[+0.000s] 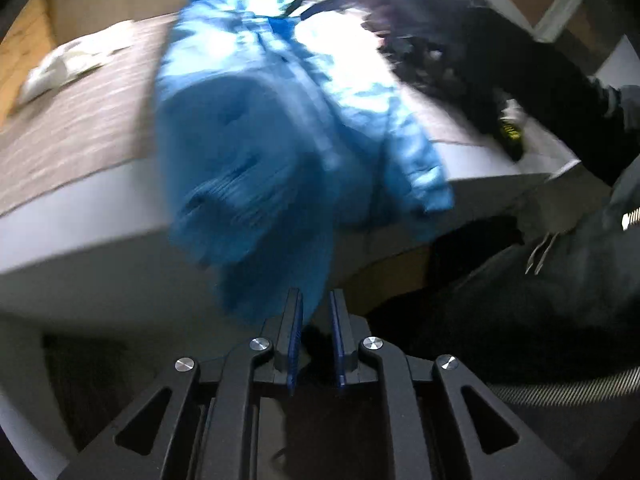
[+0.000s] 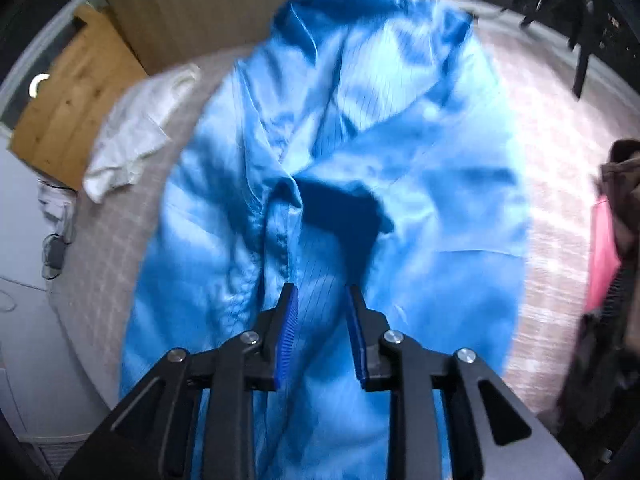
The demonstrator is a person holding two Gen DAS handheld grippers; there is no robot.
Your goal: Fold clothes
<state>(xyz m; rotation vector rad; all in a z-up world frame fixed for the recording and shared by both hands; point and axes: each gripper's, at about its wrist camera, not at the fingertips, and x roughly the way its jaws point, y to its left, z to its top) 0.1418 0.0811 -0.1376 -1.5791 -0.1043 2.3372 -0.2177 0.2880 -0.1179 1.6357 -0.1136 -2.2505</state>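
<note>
On the striped bed (image 2: 560,128), a glossy, crumpled blue jacket (image 2: 360,140) sprawls.

The jacket (image 2: 328,184) lies on the bed (image 2: 560,128); a cloth (image 2: 132,136) lies left, apparently clothes (image 2: 616,240) right.

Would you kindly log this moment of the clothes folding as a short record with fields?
surface: bed with a striped cover
main garment: blue jacket, spread on the bed, one end hanging over the edge
other cloth: white cloth beside the jacket; dark clothes on the far side
left gripper: open, pads apart, nothing pinched
right gripper: open over the jacket, not pinching it
sharpness: both views blurred
</note>
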